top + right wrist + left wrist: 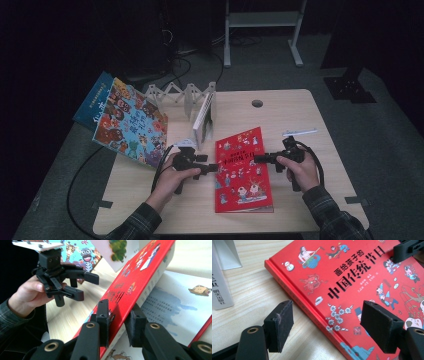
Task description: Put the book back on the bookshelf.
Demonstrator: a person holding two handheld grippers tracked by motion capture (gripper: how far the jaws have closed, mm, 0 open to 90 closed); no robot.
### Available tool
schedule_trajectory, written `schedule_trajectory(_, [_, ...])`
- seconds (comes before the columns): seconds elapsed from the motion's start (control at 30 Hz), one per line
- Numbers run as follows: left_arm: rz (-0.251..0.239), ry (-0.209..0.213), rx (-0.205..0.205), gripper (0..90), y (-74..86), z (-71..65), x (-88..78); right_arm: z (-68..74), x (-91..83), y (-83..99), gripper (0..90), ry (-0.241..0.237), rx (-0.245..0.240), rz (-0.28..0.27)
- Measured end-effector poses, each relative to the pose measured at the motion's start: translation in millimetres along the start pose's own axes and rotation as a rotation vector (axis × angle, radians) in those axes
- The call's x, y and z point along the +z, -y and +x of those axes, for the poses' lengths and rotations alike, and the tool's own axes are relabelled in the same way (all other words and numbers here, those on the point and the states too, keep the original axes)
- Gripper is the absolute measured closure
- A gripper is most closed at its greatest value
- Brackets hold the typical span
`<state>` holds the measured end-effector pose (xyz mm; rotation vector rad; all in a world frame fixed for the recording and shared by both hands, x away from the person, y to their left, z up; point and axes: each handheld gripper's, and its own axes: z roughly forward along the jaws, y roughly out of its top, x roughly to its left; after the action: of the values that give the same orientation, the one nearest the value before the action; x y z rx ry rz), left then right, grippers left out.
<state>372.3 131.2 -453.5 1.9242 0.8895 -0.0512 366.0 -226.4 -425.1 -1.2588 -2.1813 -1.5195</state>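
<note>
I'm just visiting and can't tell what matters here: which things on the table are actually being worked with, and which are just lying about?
In use:
- red book, its front cover lifted
- right gripper, fingers clamped on that cover's edge
- left gripper, fingers open over the spine side

Lying about:
- colourful picture books at the left edge
- white folding rack
- book standing in it
- white strip

The red book [352,290] lying on the table [249,302] carries a black cover title in two lines: the smaller upper line reads 画给孩子的, the larger one 中国传统节日. Left of it, a white book spine [219,292] shows the publisher's name 明天出版社. Other print on the books is too small to read.
</note>
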Motion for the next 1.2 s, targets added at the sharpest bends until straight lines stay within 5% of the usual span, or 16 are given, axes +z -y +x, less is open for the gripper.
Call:
schedule_trajectory(0.4, [-0.101, 0.090, -0.012, 23.9, -8.2, -4.7, -2.3, 21.0, -26.9, -5.6, 83.5, -0.050, -0.051, -0.131])
schedule_trajectory(0.63, [-0.161, 0.143, -0.024, 24.3, -14.8, -5.7, 6.8, 24.8, -31.7, -6.4, 84.5, -0.076, -0.063, -0.140])
schedule_trajectory(0.77, [-0.161, 0.179, -0.038, 25.2, -14.8, -5.6, 14.4, 27.3, -31.7, -6.9, 84.7, -0.085, -0.080, -0.138])
schedule_trajectory(0.93, [-0.110, 0.212, -0.009, 25.2, -10.4, -12.4, 23.8, 29.0, -31.4, -7.0, 84.6, -0.082, -0.091, -0.142])
schedule_trajectory(1.2, [-0.092, 0.265, -0.046, 31.0, -10.0, -13.1, 25.6, 29.2, -32.4, -6.6, 84.7, -0.085, -0.092, -0.146])
